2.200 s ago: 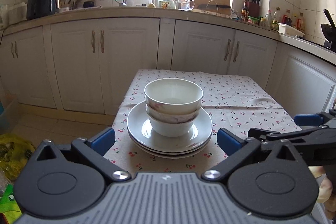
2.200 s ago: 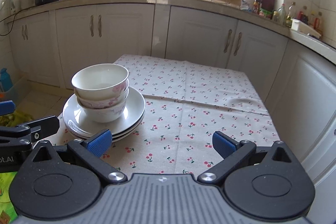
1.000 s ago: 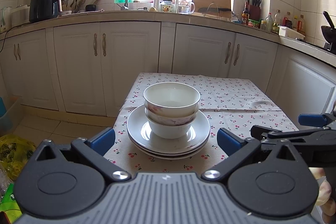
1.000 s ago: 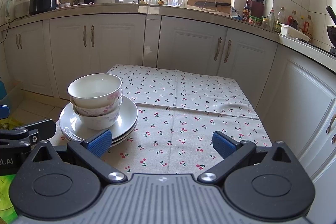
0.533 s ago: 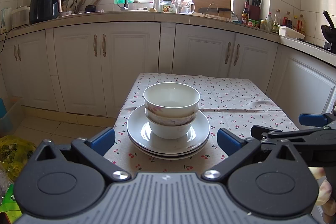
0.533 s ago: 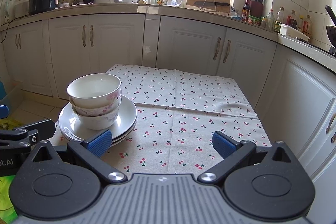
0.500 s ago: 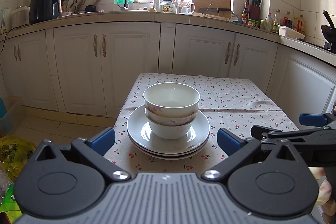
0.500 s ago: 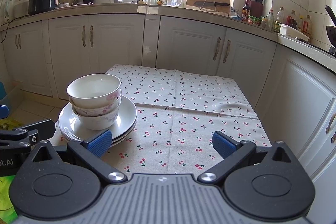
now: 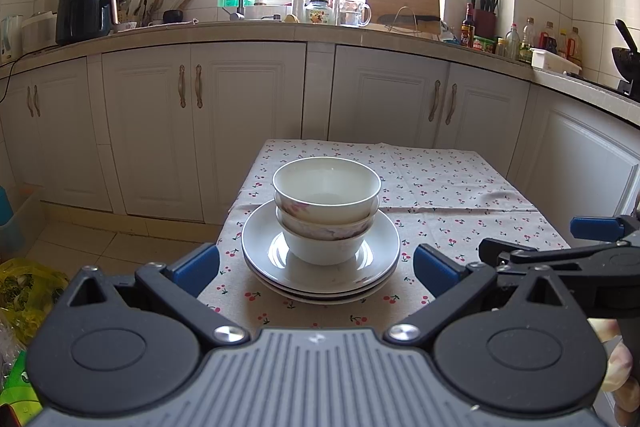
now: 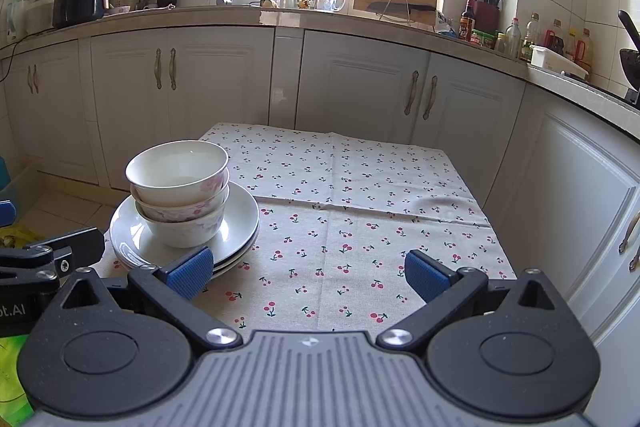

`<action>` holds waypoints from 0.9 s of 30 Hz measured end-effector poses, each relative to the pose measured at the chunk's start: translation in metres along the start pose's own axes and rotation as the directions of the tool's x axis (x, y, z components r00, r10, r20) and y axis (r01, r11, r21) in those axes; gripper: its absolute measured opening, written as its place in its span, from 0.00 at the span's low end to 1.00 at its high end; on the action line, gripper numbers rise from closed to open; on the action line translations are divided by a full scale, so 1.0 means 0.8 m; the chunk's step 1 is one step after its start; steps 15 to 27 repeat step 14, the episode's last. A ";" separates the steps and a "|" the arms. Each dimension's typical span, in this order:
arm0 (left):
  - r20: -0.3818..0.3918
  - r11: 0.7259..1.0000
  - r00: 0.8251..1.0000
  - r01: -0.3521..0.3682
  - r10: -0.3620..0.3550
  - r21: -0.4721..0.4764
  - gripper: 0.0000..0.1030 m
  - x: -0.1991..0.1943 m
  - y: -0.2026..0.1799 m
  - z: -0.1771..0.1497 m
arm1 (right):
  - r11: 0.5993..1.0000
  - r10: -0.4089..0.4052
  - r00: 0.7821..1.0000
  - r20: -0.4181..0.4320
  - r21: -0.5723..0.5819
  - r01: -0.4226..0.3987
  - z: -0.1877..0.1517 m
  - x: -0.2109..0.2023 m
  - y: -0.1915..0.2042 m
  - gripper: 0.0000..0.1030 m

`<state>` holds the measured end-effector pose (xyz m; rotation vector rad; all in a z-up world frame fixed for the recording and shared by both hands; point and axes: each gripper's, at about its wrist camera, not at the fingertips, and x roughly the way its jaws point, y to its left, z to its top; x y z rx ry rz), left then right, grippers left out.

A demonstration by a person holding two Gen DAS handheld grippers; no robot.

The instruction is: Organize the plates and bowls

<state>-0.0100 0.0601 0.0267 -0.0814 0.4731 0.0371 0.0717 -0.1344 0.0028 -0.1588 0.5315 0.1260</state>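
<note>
Your three nested white ceramic bowls (image 9: 327, 205), the lower ones marked with pink flowers, stand upright in the middle of a stack of white round plates (image 9: 320, 261). That stack sits near the left front corner of the small table under its cherry-print tablecloth (image 10: 360, 211), and the rest of the cloth is bare.

Both tools are back from the crockery and touch nothing. The left gripper (image 9: 316, 269) has its blue-padded jaws spread wide with the plates framed between them, and the right gripper (image 10: 306, 273) is just as wide apart, aimed at bare cloth with the stack off beyond its left pad.

Judging from here, the tower is your main risk. Pinch a bowl rim off-centre and the glazed wall may slip, or the bowl beneath may lift with it and drop back onto the plates. Try to move the plates with the bowls aboard and the whole pile could tip. The stack is close to the table edge, so a nudge leftward could send it toward the tiled floor. A pad that drags could catch the cloth and pull everything with it.

Little writing is legible: the letters "ot.AI" show on the body of the left tool in the right wrist view. Labels on the bottles and jars along the grey stone countertop (image 9: 400, 35) are too small to read.
</note>
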 end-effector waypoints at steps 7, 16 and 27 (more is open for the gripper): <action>0.000 1.000 1.000 0.000 0.000 -0.001 0.99 0.000 0.000 0.000 | 1.000 -0.003 1.000 0.001 0.002 0.003 0.001 0.000 0.000 1.00; 0.000 1.000 1.000 0.000 0.000 0.000 0.99 0.000 0.000 0.000 | 1.000 -0.005 1.000 -0.001 0.003 0.005 0.001 0.000 -0.001 1.00; 0.000 1.000 1.000 0.000 0.000 0.000 0.99 0.000 0.000 0.000 | 1.000 -0.005 1.000 -0.001 0.003 0.005 0.001 0.000 -0.001 1.00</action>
